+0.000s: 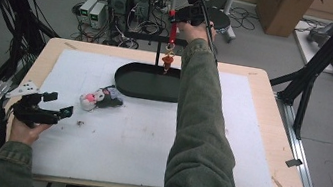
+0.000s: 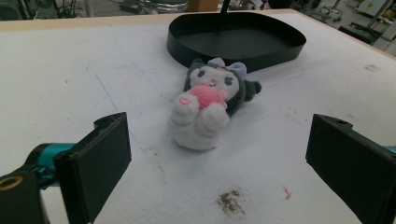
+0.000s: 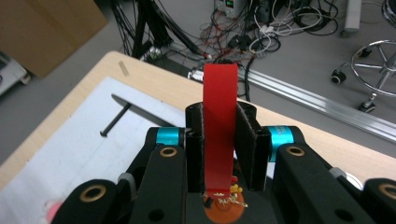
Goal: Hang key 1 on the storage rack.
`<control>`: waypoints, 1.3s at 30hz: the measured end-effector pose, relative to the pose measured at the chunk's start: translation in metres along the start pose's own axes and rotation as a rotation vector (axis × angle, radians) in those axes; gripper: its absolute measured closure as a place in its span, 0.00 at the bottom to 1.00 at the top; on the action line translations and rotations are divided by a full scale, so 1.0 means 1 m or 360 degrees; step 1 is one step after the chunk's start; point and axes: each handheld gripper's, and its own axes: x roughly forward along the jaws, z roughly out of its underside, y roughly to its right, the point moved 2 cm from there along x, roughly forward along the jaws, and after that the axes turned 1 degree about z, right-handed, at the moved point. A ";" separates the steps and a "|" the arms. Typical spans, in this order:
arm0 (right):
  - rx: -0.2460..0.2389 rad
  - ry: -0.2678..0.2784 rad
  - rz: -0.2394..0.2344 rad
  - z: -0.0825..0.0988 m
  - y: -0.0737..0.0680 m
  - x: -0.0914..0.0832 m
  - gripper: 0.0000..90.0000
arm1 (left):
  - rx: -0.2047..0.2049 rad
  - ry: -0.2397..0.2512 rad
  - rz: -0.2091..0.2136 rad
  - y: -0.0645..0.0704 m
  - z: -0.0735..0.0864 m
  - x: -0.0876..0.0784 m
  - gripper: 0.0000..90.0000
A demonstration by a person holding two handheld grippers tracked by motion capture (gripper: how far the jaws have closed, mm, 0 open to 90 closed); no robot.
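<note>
A small plush toy, white and dark grey with a pink heart, lies on the white mat left of centre. My left gripper rests low on the mat just short of it, open, nothing between its jaws. Raised past the table's far edge, my right gripper is shut on a red strap. From the strap an orange charm dangles above the far rim of the black oval tray.
A thin black stand with a crossbar rises behind the tray; its bar shows in the right gripper view. A dirt smudge marks the mat by the left gripper. Cables and computers lie on the floor beyond the table.
</note>
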 end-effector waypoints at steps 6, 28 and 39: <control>0.0021 0.0031 -0.0001 -0.008 0.004 0.007 0.84 | 0.0006 -0.0018 -0.0008 0.000 0.001 0.001 0.08; -0.0169 -0.0001 -0.0134 0.050 0.012 0.004 0.01 | 0.0035 -0.0058 -0.0033 0.001 0.002 0.003 0.08; -0.0270 0.0047 -0.0213 0.075 -0.004 -0.006 0.01 | 0.0034 -0.0069 -0.0048 0.001 0.002 0.003 0.08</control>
